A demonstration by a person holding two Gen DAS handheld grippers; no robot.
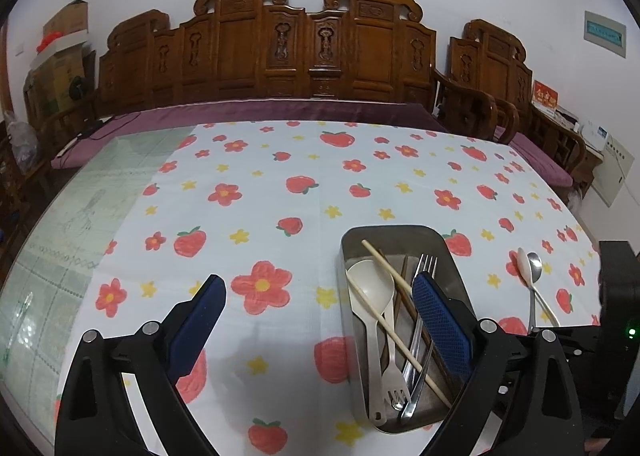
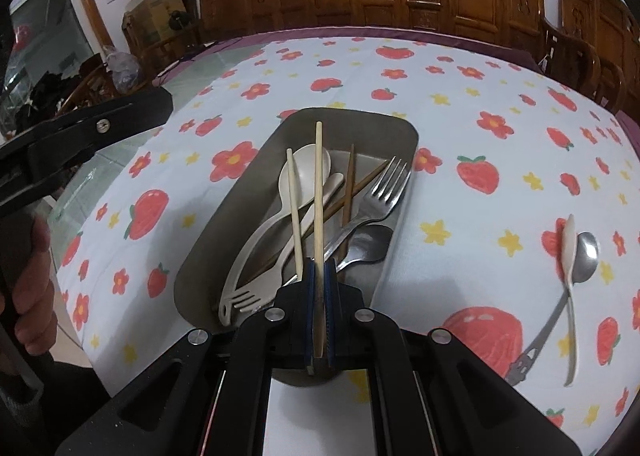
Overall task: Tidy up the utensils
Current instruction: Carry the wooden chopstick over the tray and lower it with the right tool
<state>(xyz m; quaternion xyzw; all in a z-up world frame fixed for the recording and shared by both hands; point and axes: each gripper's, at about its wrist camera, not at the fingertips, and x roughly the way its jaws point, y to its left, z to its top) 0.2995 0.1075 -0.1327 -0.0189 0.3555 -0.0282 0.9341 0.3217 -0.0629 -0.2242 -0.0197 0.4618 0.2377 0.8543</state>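
A metal tray [image 2: 240, 192] [image 1: 400, 234] on the strawberry tablecloth holds a cream spoon [image 2: 308, 168], a cream fork [image 2: 248, 296], a steel fork [image 2: 384, 188], a steel spoon [image 2: 368, 244], brown chopsticks [image 2: 350, 184] and a pale chopstick [image 2: 295, 216]. My right gripper [image 2: 319, 272] is shut on another pale chopstick [image 2: 318, 192], held over the tray's near end. My left gripper [image 1: 320, 288] is open and empty, just left of the tray, its right finger [image 1: 440, 320] over the tray. A cream spoon [image 2: 570, 256] and a steel spoon [image 2: 586, 256] lie crossed on the cloth right of the tray.
The tablecloth [image 1: 280, 184] covers most of the table; a green checked surface [image 1: 60, 236] shows at its left. A carved wooden bench [image 1: 272, 48] and chairs stand behind the table. Cardboard boxes [image 1: 60, 56] are stacked at the far left.
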